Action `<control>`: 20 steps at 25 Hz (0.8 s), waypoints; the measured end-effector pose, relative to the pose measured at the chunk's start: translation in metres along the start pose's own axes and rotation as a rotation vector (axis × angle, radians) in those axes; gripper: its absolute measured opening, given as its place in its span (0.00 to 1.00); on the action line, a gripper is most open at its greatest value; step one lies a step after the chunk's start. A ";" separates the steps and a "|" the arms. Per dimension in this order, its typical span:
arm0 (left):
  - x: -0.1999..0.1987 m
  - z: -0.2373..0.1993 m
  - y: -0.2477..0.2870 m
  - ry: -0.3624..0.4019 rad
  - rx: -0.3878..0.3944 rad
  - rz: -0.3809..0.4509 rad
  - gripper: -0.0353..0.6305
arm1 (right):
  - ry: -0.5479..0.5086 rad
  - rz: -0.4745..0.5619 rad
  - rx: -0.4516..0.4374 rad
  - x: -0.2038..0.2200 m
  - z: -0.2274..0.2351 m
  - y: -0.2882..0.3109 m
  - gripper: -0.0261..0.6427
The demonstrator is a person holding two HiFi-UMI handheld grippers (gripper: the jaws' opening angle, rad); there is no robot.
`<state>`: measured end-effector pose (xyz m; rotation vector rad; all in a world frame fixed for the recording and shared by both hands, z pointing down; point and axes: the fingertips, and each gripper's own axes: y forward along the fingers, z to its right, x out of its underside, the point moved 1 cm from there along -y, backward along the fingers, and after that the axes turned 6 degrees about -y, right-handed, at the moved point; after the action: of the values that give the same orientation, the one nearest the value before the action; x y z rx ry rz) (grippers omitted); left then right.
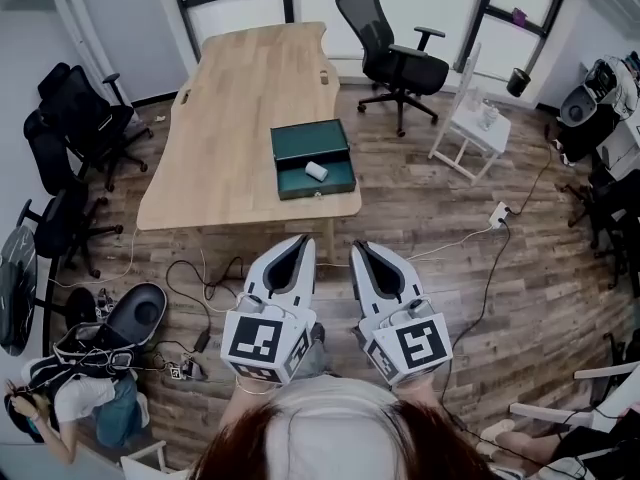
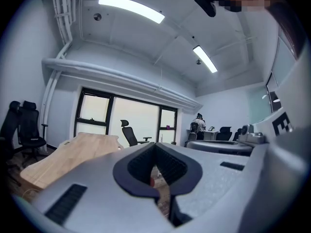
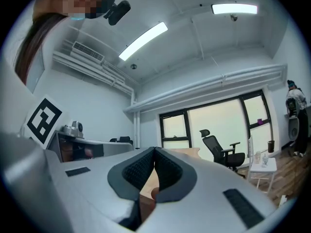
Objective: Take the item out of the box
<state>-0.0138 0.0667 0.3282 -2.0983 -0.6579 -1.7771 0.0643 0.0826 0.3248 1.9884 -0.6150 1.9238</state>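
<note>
Green box (image 1: pixel 310 136) lies open on wooden table (image 1: pixel 235 98), lid folded back, tray close to the table's near right corner. In the tray: one small white cylindrical item (image 1: pixel 317 171), lying on its side right of centre, untouched.

Left gripper (image 1: pixel 299 240) and right gripper (image 1: pixel 361 247) held level, side by side, over the floor short of the table's near edge, well apart from the box. In each gripper view the jaws meet at the tips, nothing between them: left (image 2: pixel 155 146), right (image 3: pixel 155 151).

Bare plank floor between grippers and table. Black office chair (image 1: pixel 395 58) beyond the far right corner, white side table (image 1: pixel 470 128) to the right, cables (image 1: pixel 205 278) on floor at left.
</note>
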 end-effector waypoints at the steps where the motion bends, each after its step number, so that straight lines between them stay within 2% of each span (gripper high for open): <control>1: -0.002 -0.003 0.004 -0.002 0.005 0.002 0.06 | -0.010 -0.005 0.006 0.001 0.001 0.005 0.08; 10: -0.010 -0.033 0.036 -0.016 0.058 0.005 0.06 | -0.051 -0.019 0.000 0.006 0.004 0.052 0.08; 20: -0.020 -0.074 0.064 -0.028 0.093 0.013 0.06 | -0.117 -0.045 0.065 0.008 0.013 0.100 0.08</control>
<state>-0.0446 -0.0287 0.3254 -2.0645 -0.7190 -1.6800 0.0256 -0.0113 0.3247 2.1491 -0.5382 1.8337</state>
